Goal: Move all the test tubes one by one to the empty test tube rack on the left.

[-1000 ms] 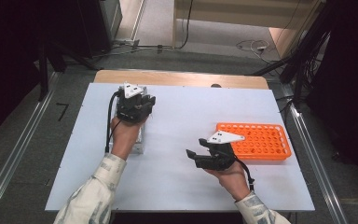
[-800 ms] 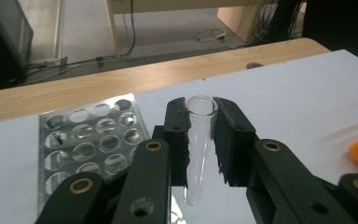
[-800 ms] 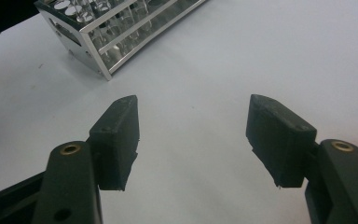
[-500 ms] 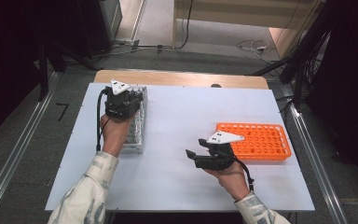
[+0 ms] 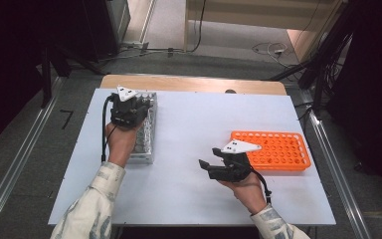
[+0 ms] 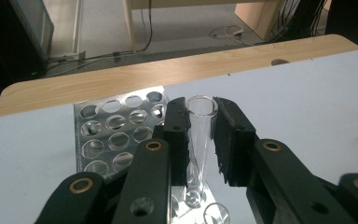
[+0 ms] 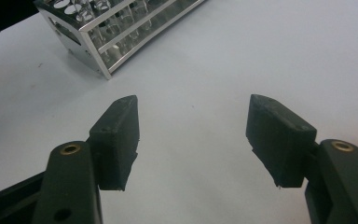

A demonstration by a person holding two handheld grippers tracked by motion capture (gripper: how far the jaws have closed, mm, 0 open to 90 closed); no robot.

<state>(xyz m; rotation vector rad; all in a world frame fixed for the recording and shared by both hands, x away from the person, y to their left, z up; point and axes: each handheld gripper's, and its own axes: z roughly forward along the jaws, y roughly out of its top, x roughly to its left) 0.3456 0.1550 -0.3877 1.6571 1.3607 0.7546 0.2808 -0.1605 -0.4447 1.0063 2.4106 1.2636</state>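
White worktop (image 5: 189, 134) lies bare along its near edge, where two sleeved forearms come in from below, and broad open room runs up the middle between the two racks. Nearest the near edge, toward the right, the right gripper (image 5: 213, 167) sits low over the surface, its two black jaws spread wide with nothing between them; in the right gripper view (image 7: 191, 140) only plain white surface shows in the gap, and a corner of the metal rack (image 7: 116, 28) stands well apart beyond. Just beside that gripper, toward the worktop's right edge, one orange rack (image 5: 273, 149) lies flat, its rows of holes showing no tubes, with a strip of free surface left between it and the right edge. Farther off, near the far left corner, the one metal rack (image 5: 144, 129) runs lengthwise from front to back, close to the left edge. Above its far end the left gripper (image 5: 129, 107) points down, and in the left gripper view (image 6: 200, 135) its jaws pinch a single clear glass test tube (image 6: 199, 140), upright, open mouth level with the jaw tips, its lower end down among the holes of the rack. At least one more tube mouth (image 6: 216, 214) shows in the rack near the bottom of that view. Beyond the white surface a wooden strip (image 5: 194, 83) edges the far side.
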